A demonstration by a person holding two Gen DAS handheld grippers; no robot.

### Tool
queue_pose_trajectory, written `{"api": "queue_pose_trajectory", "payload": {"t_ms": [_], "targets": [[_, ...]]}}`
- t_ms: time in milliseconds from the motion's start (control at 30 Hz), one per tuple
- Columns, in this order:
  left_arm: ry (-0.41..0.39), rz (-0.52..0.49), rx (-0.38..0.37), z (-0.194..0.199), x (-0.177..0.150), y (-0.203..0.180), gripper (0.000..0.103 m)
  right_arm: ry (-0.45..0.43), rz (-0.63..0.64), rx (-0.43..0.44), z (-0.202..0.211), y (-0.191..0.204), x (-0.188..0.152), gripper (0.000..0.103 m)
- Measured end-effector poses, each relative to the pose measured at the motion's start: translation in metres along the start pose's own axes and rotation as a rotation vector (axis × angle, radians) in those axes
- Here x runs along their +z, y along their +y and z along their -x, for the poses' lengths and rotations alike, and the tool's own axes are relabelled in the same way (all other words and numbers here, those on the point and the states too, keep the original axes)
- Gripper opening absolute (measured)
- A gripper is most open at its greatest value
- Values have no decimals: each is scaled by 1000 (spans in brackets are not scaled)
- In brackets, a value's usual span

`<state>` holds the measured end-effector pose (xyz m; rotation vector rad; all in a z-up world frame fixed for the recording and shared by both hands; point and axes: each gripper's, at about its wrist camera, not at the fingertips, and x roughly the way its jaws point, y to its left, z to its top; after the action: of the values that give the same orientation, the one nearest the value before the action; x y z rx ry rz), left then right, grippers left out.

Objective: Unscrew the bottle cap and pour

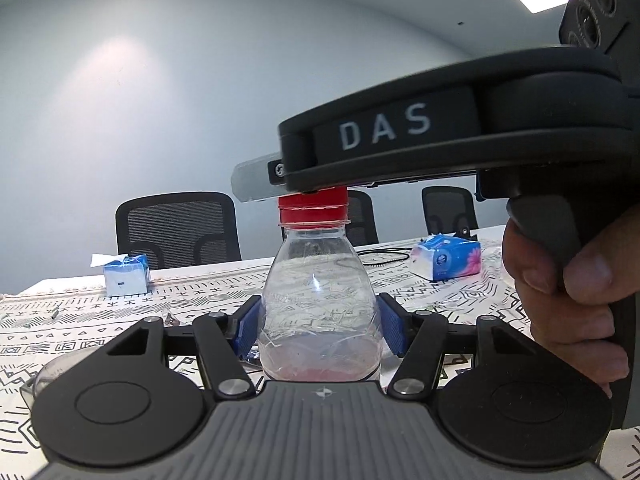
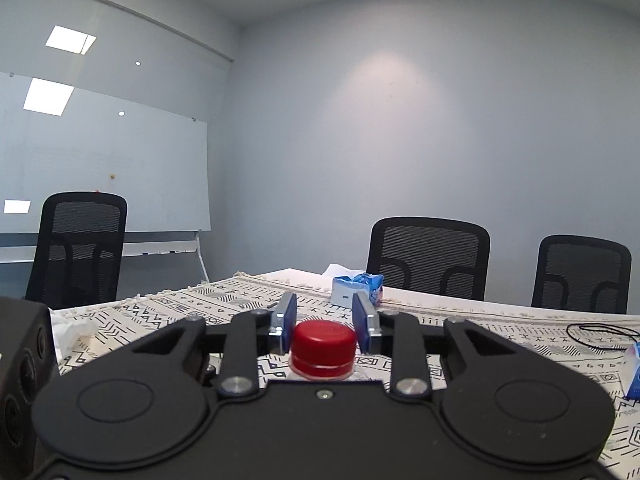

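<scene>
Right wrist view: right gripper [image 2: 324, 330] level, blue pads clamped either side of red ribbed screw cap [image 2: 323, 340]. Clear plastic bottle [image 1: 318, 304] upright on patterned cloth, vertical axis, body pinched in left gripper [image 1: 320, 320] directly beneath.

The clear plastic bottle [image 1: 318, 300] loses its base behind the grey tongs housing at six o'clock in the left wrist view. In the right wrist view all of it below the red screw cap [image 2: 323, 346] is hidden. The black body of the right tongs [image 1: 420, 140] covers that cap's top in the left view. A blue-and-white tissue pack [image 2: 634, 372] is cut off at three o'clock.
</scene>
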<state>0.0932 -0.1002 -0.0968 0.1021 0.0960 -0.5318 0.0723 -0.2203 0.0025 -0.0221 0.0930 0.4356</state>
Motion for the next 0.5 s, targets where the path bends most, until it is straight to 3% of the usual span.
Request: {"api": "queue_pose_trajectory", "payload": {"t_ms": [500], "targets": [[-5, 15, -20, 4, -1, 6, 58, 0, -29, 44, -5, -5, -4, 33]]}}
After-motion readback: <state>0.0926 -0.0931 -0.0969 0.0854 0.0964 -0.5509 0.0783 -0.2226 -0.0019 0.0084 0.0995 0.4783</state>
